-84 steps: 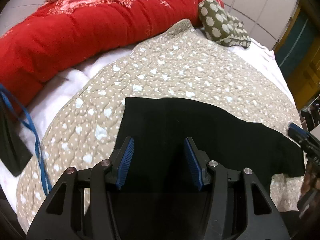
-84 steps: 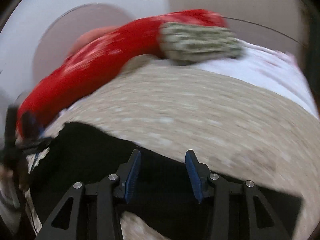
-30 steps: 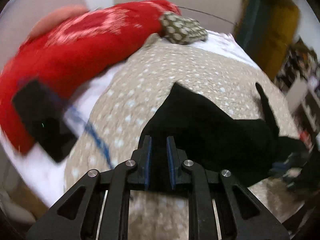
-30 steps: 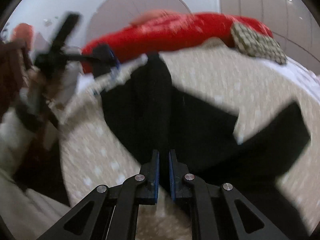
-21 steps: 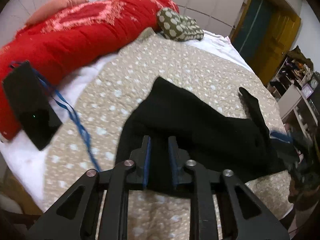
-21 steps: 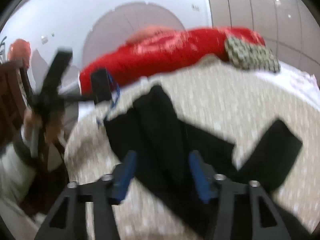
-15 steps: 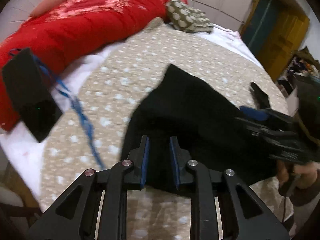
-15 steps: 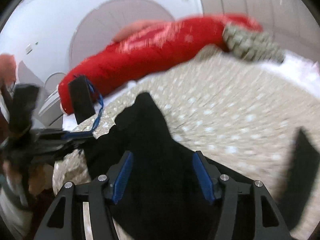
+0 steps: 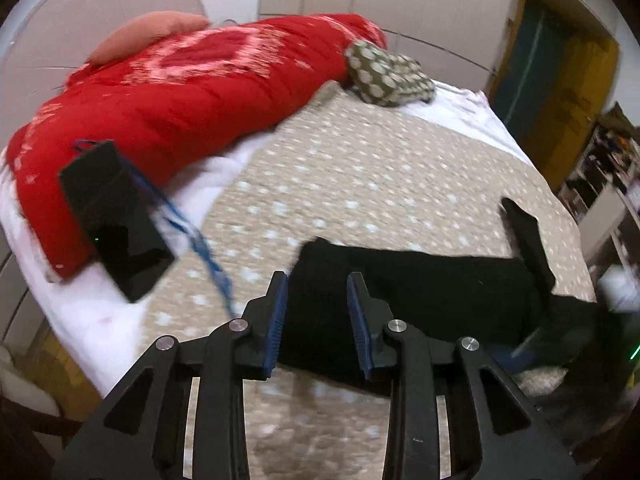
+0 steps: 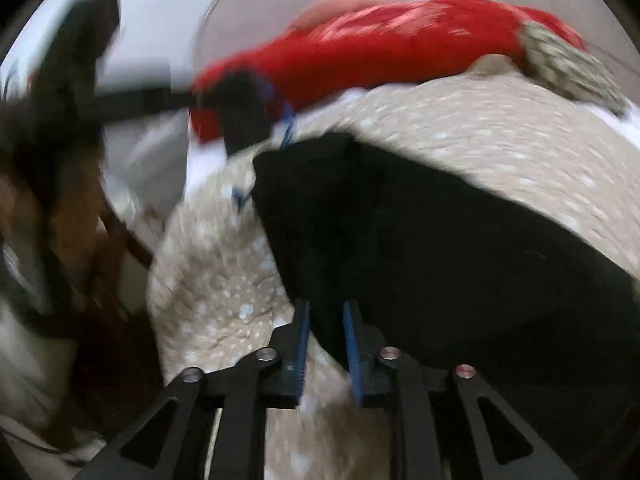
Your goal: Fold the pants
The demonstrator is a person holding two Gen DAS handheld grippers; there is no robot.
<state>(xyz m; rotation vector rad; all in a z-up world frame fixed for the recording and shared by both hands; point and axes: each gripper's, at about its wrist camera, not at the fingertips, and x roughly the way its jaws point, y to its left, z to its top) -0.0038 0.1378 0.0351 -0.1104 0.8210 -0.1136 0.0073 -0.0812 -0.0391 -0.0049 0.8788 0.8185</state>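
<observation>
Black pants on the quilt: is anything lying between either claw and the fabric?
Nothing visible does. The black pants lie directly under the left claw, whose jaws have just been opening, and the right claw, whose jaws have just been closing over a pants edge.

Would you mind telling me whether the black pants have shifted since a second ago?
Yes: the black pants now lie flatter and nearer, farther from the spotted cushion.

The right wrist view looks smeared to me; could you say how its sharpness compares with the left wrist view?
Right wrist view: heavy motion blur on the red quilt, though the black pants stay recognisable. Left wrist view: milder blur, the dotted bedspread readable; both show fisheye bending.
</observation>
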